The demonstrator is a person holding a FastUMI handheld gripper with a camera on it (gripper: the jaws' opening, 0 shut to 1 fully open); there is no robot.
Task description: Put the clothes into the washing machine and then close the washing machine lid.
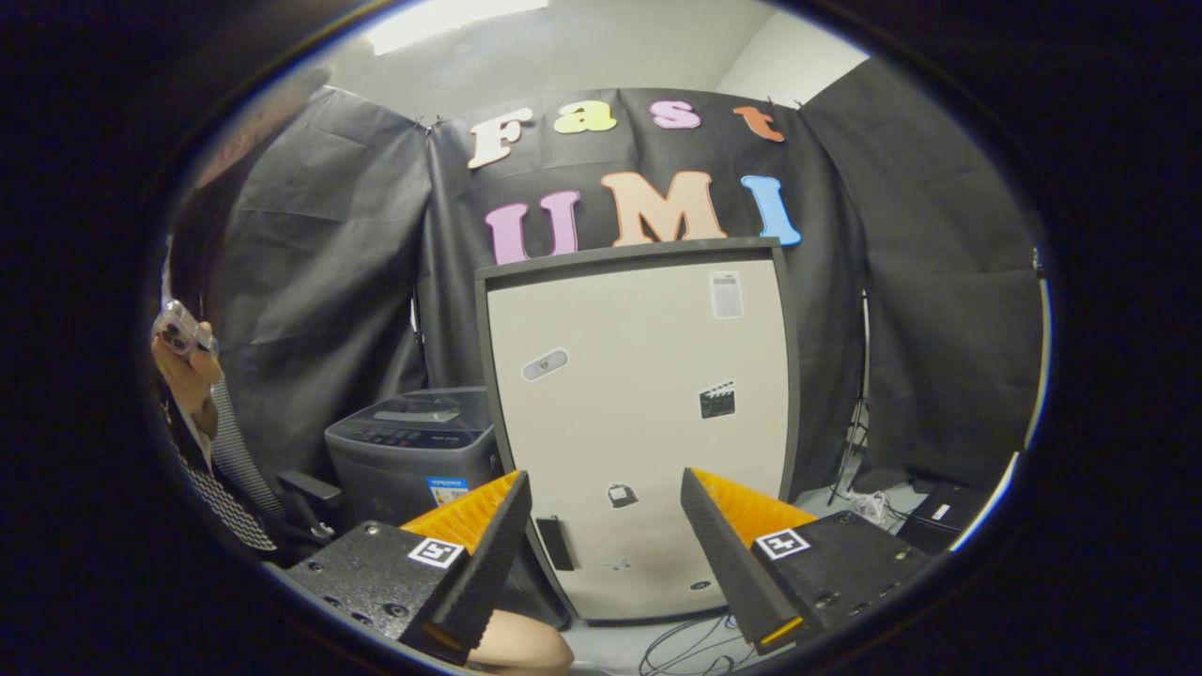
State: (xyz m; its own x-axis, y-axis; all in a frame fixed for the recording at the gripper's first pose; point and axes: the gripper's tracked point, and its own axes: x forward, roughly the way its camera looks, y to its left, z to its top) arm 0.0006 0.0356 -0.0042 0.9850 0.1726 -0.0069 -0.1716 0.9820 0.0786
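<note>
Black cloth walled the booth behind a grey washing machine [413, 451], upright, lid down, beside a tall beige fridge [639, 422]. Gripper [606, 488] fingers spread apart, empty.

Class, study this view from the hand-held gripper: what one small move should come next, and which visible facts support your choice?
Probably swing the hand-held gripper left, toward the grey washing machine. Its fingers stand open with nothing between them and point at the beige fridge, while the washing machine sits beyond the left finger, its lid apparently down. No clothes can be made out here, so finding them likely comes first.
</note>
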